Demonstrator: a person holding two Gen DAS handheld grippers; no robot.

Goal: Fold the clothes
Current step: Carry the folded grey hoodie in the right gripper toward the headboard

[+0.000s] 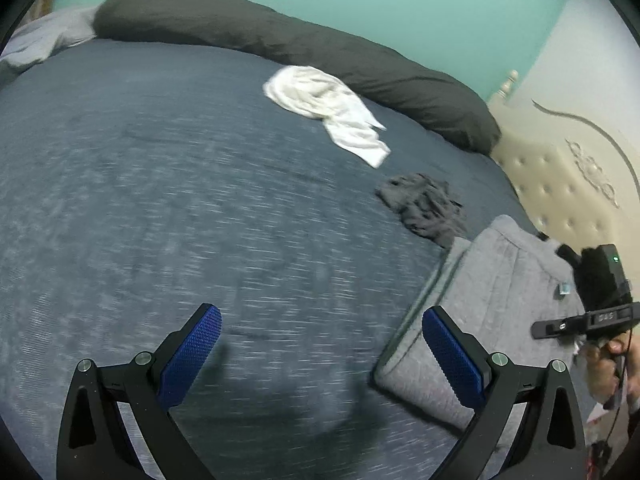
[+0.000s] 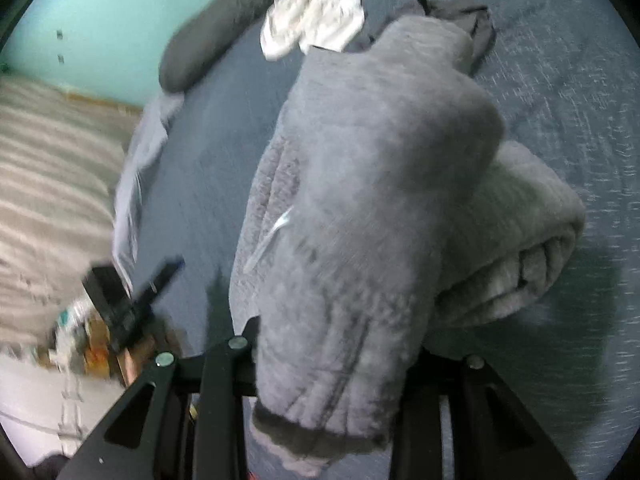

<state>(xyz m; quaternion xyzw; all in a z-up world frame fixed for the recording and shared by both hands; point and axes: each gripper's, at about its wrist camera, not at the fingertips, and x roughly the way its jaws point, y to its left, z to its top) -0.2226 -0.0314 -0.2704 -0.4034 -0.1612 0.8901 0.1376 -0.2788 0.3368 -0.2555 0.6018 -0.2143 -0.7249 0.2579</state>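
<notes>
A: Where is the grey sweatshirt (image 2: 360,208) found?

B: It is gripped in the right tool (image 2: 332,364), its folded bulk draped over the fingers and trailing onto the bed (image 1: 160,200). The left tool (image 1: 320,356) is held wide, with nothing between its blue pads (image 1: 192,356), just beside the sweatshirt's edge.

A: What else is seen nearby?

B: A white garment (image 1: 328,112) and a dark grey garment (image 1: 424,208) are left crumpled beyond it, near a long dark pillow (image 1: 280,44). No containers are seen.

Fleecy matt grey garment (image 2: 360,200); blue bedspread (image 1: 160,200) looks coarse-woven; claw pads (image 1: 192,356) textured.
</notes>
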